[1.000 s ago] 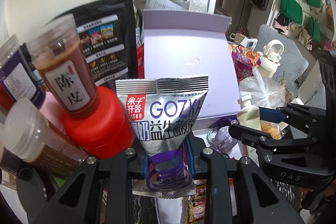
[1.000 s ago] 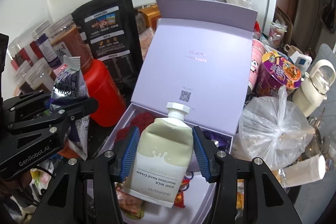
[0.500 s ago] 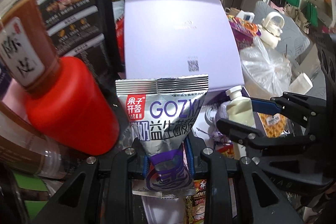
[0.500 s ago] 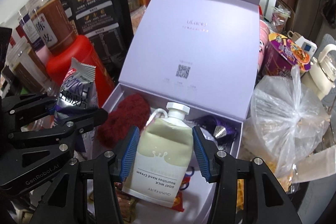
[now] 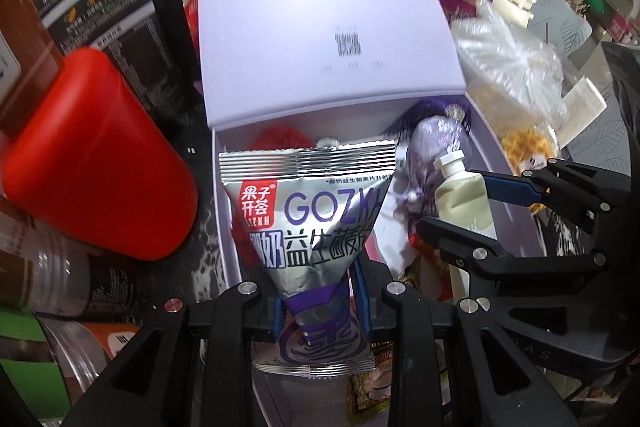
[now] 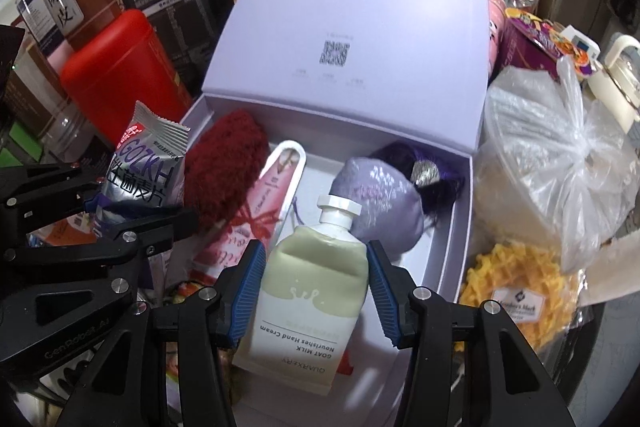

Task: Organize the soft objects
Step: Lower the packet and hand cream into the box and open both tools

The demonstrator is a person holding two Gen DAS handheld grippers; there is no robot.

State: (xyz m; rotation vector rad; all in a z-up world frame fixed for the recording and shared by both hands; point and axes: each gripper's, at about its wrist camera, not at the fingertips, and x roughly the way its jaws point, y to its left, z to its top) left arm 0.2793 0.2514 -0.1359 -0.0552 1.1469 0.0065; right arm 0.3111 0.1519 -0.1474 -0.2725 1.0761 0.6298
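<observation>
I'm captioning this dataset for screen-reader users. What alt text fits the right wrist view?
The right hand-held gripper grips a cream hand cream tube, cap pointing away, above an open lilac box holding a red knitted piece, a pink pouch and a purple sachet. At left, the left hand-held gripper holds a silver snack packet.

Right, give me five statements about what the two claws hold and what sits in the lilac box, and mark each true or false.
1. The left claw grips a silver snack packet. True.
2. The right claw holds a glass jar. False: it holds a hand cream tube.
3. The lilac box has its lid shut. False: the lid stands open.
4. A dark red fuzzy item lies in the box. True.
5. The tube's cap is off. False: the white cap is on.
</observation>
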